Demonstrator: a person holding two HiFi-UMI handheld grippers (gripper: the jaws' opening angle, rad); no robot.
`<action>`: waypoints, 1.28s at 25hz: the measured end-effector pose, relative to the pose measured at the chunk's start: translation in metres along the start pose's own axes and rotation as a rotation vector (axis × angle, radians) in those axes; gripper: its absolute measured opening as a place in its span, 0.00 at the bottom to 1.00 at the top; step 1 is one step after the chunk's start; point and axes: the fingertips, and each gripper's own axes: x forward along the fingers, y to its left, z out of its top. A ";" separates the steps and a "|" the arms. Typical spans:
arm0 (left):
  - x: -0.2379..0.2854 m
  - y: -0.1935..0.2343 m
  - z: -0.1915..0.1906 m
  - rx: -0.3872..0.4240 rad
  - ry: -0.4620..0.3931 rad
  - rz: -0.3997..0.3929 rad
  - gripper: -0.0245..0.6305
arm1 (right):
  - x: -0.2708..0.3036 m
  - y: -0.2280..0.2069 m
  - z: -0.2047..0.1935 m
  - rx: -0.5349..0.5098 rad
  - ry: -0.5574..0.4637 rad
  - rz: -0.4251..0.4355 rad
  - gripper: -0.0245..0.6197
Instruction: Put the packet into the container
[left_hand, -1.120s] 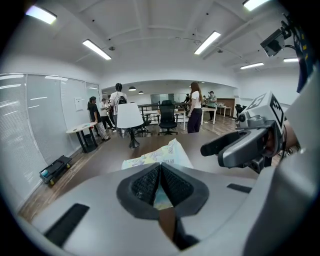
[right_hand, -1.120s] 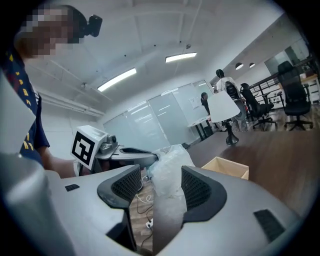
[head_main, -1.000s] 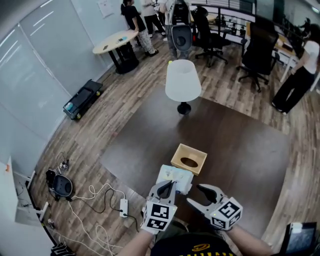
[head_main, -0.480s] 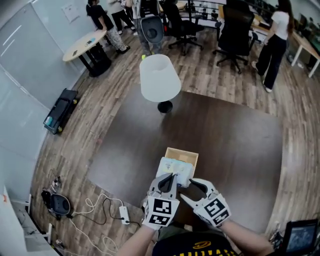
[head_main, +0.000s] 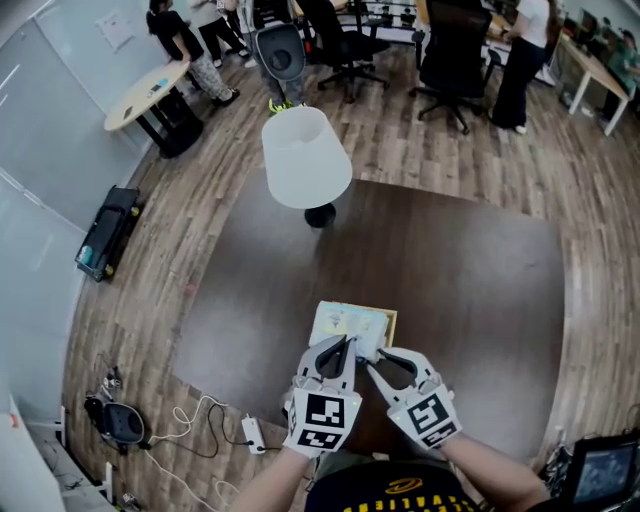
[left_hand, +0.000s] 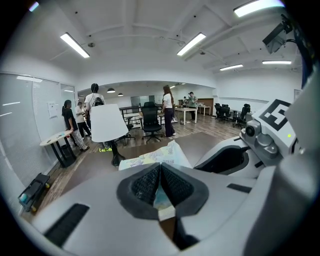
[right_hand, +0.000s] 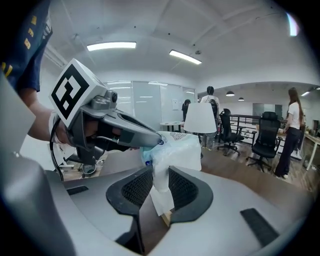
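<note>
Head view: dark worktop (head_main: 470, 290) with a white-shade lamp (head_main: 306, 158) at its far side. The packet (head_main: 345, 325) is at the near edge, held over the wooden container (head_main: 391, 322) and covering most of it; only the container's right rim shows. Can't tell if the packet touches it. The left gripper (head_main: 336, 352) and right gripper (head_main: 384, 362) sit side by side, both tips at the packet's near edge.

Left gripper view: fingers (left_hand: 142, 182) are pressed together on a thin edge of the packet (left_hand: 155, 159), pinched flat between the pads. The rest of the packet sticks out ahead, crinkled and pale with print. The right gripper's body is close at the right. The lamp, people and office chairs are beyond.

Right gripper view: fingers (right_hand: 135, 187) have just been closing and are now narrow. A fold of the packet (right_hand: 177, 150) is clamped between the pads, with its corner hanging below them. The left gripper's tip holds the same packet from the left.
</note>
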 end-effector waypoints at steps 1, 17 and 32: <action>-0.001 0.001 0.004 0.011 -0.009 0.001 0.04 | 0.001 -0.001 0.003 -0.009 -0.011 -0.005 0.20; 0.031 -0.004 -0.016 -0.005 0.012 -0.038 0.04 | 0.015 -0.018 -0.025 0.001 0.043 -0.031 0.20; 0.064 -0.019 -0.069 -0.027 0.123 -0.056 0.04 | 0.030 -0.023 -0.082 0.055 0.157 -0.011 0.20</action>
